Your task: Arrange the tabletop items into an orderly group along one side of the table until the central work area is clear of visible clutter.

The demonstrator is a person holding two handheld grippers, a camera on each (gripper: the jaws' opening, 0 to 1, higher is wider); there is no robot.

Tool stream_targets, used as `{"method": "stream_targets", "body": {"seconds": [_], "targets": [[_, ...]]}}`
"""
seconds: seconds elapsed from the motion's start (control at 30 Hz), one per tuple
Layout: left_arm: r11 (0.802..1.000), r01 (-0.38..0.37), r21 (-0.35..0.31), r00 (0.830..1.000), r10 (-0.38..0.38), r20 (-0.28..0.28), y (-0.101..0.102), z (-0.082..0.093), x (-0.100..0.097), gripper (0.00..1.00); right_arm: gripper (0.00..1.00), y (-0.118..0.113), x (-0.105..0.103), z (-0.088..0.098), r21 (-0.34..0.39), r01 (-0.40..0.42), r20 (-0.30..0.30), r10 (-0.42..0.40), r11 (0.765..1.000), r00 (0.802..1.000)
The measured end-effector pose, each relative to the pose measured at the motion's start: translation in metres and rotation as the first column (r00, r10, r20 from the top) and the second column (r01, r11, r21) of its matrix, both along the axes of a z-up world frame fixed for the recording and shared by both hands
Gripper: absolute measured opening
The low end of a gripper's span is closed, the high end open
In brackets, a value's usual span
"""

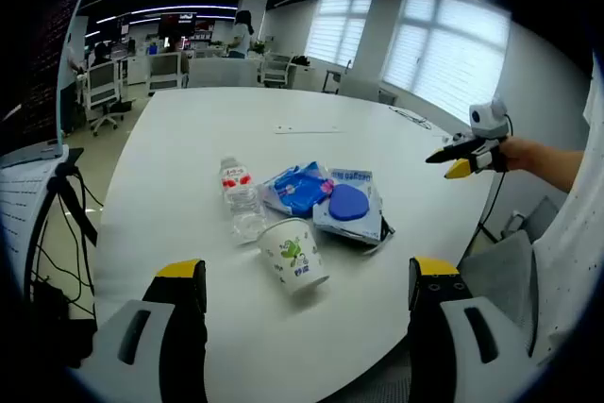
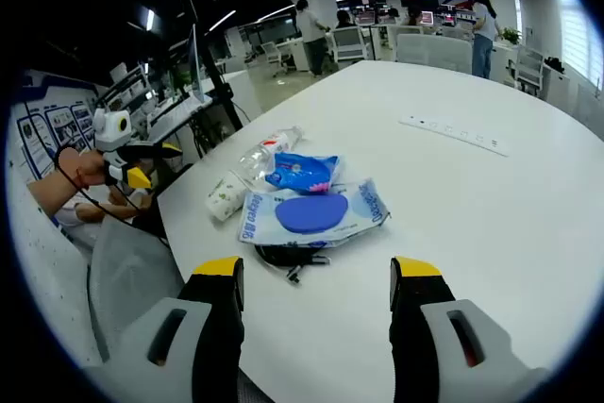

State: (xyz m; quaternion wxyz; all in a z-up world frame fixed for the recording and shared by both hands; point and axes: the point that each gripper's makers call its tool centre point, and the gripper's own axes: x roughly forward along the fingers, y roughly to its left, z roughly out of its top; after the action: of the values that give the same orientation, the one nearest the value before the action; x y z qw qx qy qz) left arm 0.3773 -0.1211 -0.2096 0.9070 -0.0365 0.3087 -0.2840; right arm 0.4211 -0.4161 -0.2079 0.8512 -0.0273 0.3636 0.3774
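Left gripper view: paper cup (image 1: 294, 254) seen lying tipped on white table (image 1: 208, 129), directly ahead of left gripper (image 1: 300, 282), nearest item. Bottle (image 1: 242, 199) and blue packets (image 1: 326, 197) clustered just behind cup. Right gripper (image 2: 315, 280) judged farther off. Both sets of jaws held apart, nothing gripped.

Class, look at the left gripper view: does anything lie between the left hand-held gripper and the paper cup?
Nothing visible. Only bare table separates the open left hand-held gripper from the paper cup, which lies on its side nearest it.
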Motion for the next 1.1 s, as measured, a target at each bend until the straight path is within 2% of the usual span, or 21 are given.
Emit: {"method": "stream_targets", "body": {"seconds": [1.1], "targets": [[1.0, 0.006, 0.005, 1.0, -0.006, 0.012, -0.0003, 0.0022, 0.0009, 0.9, 0.61, 0.0047, -0.0022, 0.0014, 0.004, -0.004, 0.003, 0.004, 1.0, 1.0]]}}
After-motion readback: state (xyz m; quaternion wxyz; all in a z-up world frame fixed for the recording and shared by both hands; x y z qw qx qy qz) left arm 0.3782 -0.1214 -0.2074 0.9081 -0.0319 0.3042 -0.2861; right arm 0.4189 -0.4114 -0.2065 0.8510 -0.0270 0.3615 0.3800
